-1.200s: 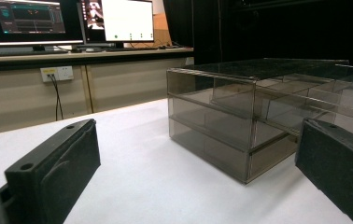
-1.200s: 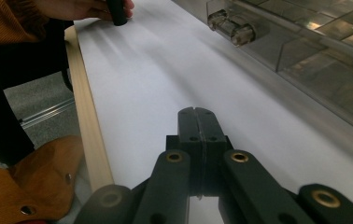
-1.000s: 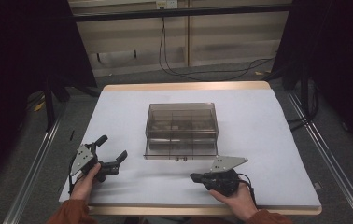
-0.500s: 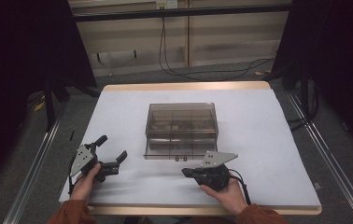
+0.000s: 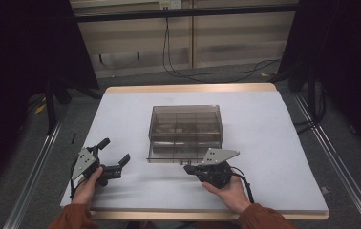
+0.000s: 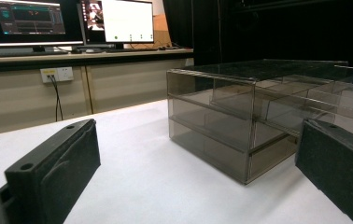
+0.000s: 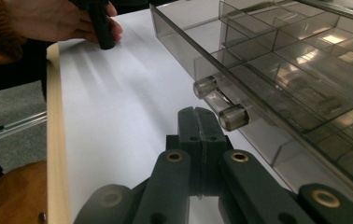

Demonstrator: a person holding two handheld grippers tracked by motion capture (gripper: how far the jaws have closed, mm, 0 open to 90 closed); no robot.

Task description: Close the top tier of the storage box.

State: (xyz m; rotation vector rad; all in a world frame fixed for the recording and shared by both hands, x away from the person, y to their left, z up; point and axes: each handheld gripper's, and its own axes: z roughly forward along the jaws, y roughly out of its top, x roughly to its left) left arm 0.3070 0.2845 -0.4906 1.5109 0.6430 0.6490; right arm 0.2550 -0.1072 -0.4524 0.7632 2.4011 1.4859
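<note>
Smoky transparent acrylic drawer box (image 5: 185, 129), mid-surface, has its lower drawer pulled out slightly; the clenched, empty right hand-held gripper (image 7: 199, 122) beside the clear bar handle (image 7: 220, 103) should hook it squarely, while the left hand-held gripper (image 5: 116, 157) rests released.

Hand-held gripper (image 7: 201, 122) jaws closed, tips by drawer handle (image 7: 221, 103).

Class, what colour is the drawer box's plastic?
Smoky, see-through grey-brown drawer box; clearest in the left gripper view.
</note>
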